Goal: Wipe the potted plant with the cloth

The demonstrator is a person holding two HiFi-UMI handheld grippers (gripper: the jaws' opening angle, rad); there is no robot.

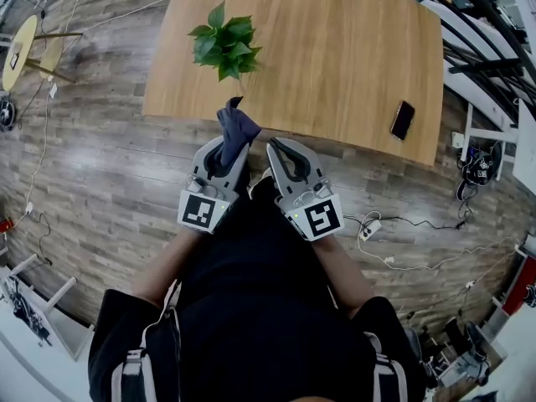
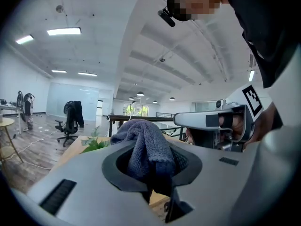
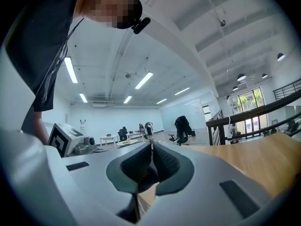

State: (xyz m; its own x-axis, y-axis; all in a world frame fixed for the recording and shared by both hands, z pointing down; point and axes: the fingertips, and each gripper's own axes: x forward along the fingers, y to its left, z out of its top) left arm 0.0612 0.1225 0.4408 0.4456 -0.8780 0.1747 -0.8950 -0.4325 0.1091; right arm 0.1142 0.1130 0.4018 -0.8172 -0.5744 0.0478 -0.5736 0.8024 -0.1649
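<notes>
Near the table's (image 1: pixel 352 48) front edge, toward its left corner, stands the potted plant (image 1: pixel 224 44), and we are holding both tools just short of that edge, over the floor. Our left gripper (image 1: pixel 224 147) is clamped on the dark cloth (image 1: pixel 237 126), which bunches up out of its jaws. Our right gripper (image 1: pixel 276 147) has its jaws pressed together with nothing between them.

We judge that the cloth is in hand and is being brought to the plant, with no wiping begun: cloth and leaves are apart. The next move calls for carrying the cloth forward over the front edge and laying its loose fold lightly on a leaf. Should the right gripper steady the plant, it must first open.

From the head view we get the layout: plant, cloth, and a phone (image 1: pixel 402 120) by the table's right edge, well away. Its leaves hide the pot. Only the left gripper view shows the pads pinching the cloth low down, with a few leaves peeking past its left side. Only the right gripper view shows those jaws meeting, and it shows no plant.
</notes>
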